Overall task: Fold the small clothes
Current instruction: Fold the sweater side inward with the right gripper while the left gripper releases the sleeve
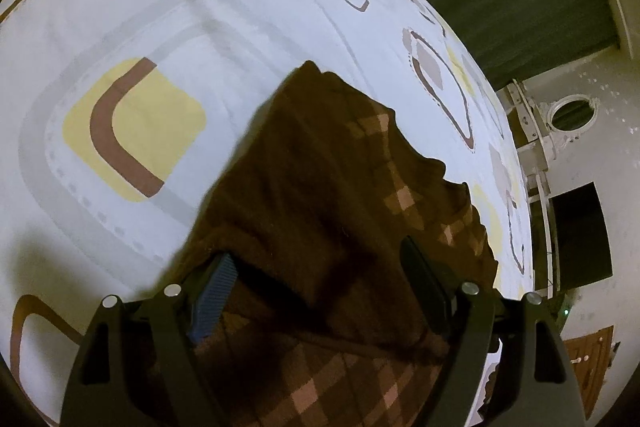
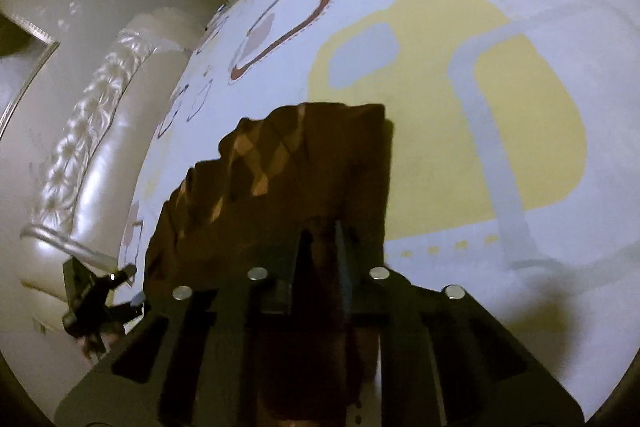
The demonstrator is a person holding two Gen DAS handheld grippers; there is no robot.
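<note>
Patterned bedsheet [image 1: 240,27], brown garment [image 1: 320,167], cream headboard [image 2: 100,147]

Left gripper [image 1: 316,291]: black angular frame, silver round screws, ribbed blue pad on one finger. Right gripper [image 2: 320,247]: same black frame, silver screws, dark fingers [image 2: 306,247].

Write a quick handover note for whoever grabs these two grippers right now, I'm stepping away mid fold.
Left gripper: open, jaws wide, brown checked garment lying between them, not clamped.
Right gripper: shut on the same garment, pinching an edge.
The garment hangs over the patterned bedsheet.
Done: one edge grabbed.
Left: close the left gripper on the cloth, then probably fold it over and lay it flat on the sheet.
</note>
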